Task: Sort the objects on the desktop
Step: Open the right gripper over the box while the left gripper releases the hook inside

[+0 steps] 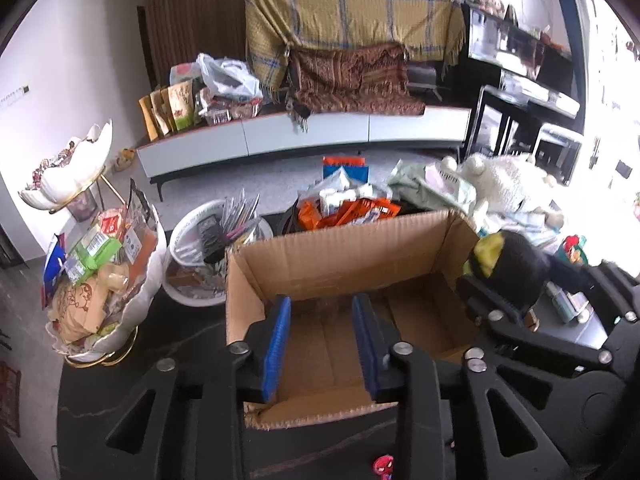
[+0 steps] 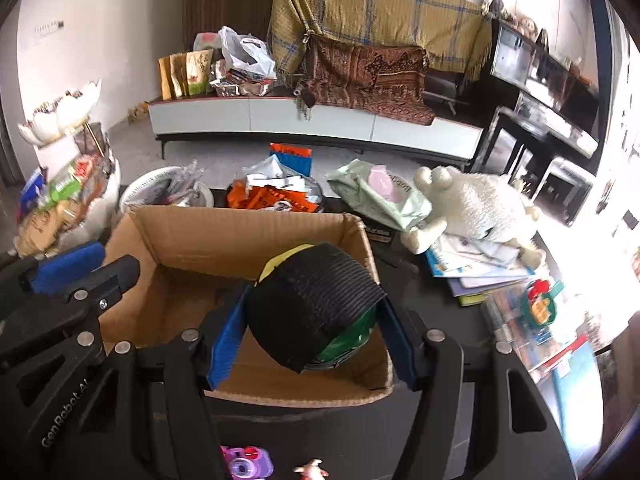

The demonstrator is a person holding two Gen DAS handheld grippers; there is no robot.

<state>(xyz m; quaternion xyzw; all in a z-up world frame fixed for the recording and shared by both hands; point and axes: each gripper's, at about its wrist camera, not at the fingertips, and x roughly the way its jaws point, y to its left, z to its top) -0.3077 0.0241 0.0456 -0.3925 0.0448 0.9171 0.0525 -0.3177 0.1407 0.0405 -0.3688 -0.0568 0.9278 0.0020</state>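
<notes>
Holding the black-wrapped roll (image 2: 312,312) pinched in my right tongs (image 2: 312,320) over the cardboard box (image 2: 256,232) near the table's front edge, I'd lower it inside before releasing, keeping my empty, slightly parted left tongs (image 1: 322,344) clear.

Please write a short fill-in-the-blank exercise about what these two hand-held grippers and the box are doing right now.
1. The right hand-held gripper is shut on a ____ roll with yellow and green ends.
2. That roll hangs over the open cardboard ____.
3. The left hand-held gripper holds ____ between its blue pads.
4. The white plush toy lies on a stack of ____.

Missing words: black; box; nothing; books
</notes>
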